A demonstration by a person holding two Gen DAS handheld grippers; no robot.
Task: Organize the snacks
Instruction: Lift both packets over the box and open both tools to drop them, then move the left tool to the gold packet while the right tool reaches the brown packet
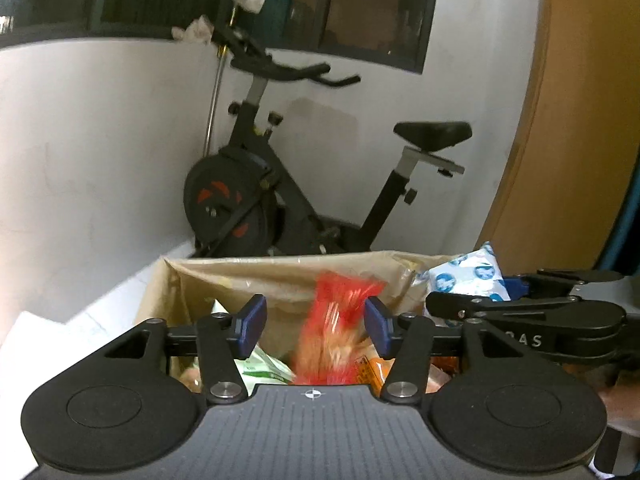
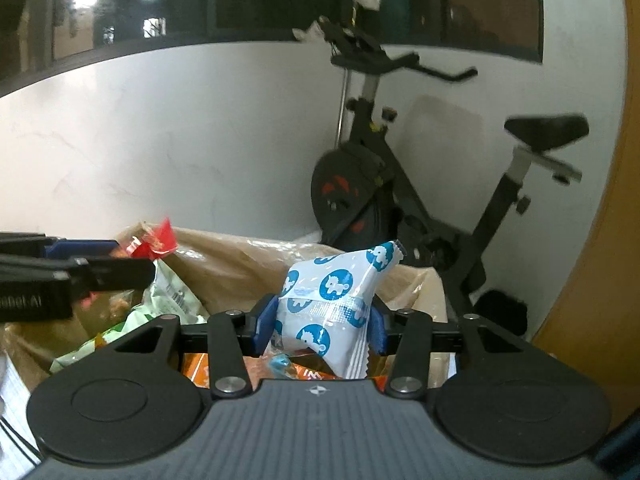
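A brown cardboard box [image 1: 280, 276] [image 2: 240, 264] lined with clear plastic holds several snack packets. My left gripper [image 1: 316, 328] hovers over it with its blue pads apart. A red packet [image 1: 336, 328], smeared by motion, hangs between them clear of the left pad. My right gripper [image 2: 322, 324] is shut on a white packet with blue round animal prints [image 2: 336, 304], held upright above the box. In the left wrist view the right gripper [image 1: 500, 292] and its white-and-blue packet [image 1: 468, 276] show at the right. In the right wrist view the left gripper [image 2: 132, 260] shows beside the red packet [image 2: 160, 240].
Green-and-white packets [image 1: 264, 368] [image 2: 172, 292] and orange ones [image 1: 376, 372] [image 2: 200, 368] lie in the box. A black exercise bike [image 1: 280, 200] [image 2: 400, 208] stands behind it against the white wall. An orange-brown wooden panel [image 1: 580, 120] rises at the right.
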